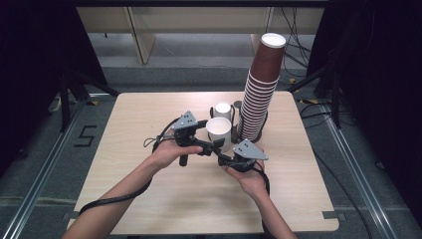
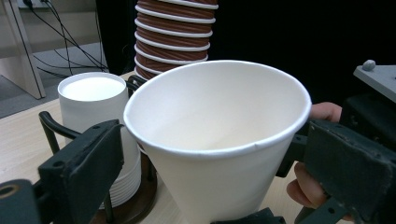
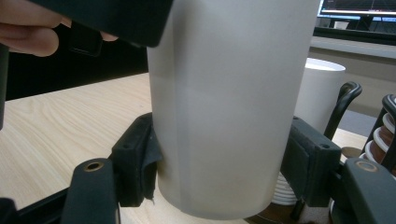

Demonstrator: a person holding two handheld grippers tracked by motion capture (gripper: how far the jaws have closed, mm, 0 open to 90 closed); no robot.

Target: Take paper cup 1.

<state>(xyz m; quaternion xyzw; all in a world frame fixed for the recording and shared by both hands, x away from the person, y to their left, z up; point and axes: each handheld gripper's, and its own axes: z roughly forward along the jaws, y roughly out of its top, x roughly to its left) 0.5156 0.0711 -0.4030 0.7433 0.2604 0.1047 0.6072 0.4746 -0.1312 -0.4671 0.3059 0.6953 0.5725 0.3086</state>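
right tool (image 3: 219, 172) clamped on white cup (image 3: 229, 107), left tool (image 2: 210, 158) open around it

Bare-forearmed person's matte black two-jaw left gripper (image 1: 211, 144) and right gripper (image 1: 222, 153) each carry a grey three-cornered plate and trailing black cable.

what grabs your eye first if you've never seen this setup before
The tall leaning stack of brown cups at the table's far right side stands out first. In front of it, the right gripper is clamped on a white cup at mid-table, with the left gripper open around it.
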